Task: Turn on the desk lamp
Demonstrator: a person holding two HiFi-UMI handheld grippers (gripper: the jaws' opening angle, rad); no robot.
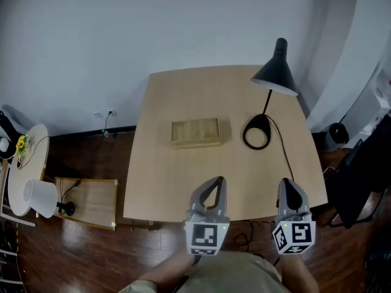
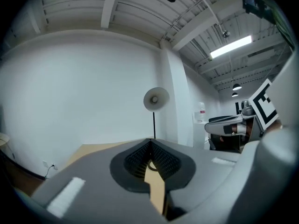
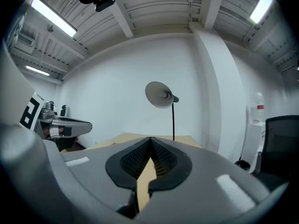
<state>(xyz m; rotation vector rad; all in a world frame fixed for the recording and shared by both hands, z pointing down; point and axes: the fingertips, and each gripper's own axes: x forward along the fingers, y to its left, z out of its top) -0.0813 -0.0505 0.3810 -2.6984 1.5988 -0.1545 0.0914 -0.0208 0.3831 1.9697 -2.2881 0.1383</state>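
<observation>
Left gripper [image 1: 218, 182], right gripper [image 1: 286, 183] pressed together, empty | desk lamp [image 1: 276, 75] in every view | wooden box [image 1: 195, 132] head view only

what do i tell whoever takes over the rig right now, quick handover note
Left gripper: jaws together, holding nothing, at the near edge of the table.
Right gripper: jaws together, holding nothing, also at the near edge.
The black desk lamp stands upright at the table's far right, with its round base ahead of the right gripper and its cord running to the near edge. A wooden block lies mid-table, apart from the lamp.
Done: nothing; the lamp is untouched and shows no glow.
Left: find the switch, which is not visible here, and turn the lamp on.
</observation>
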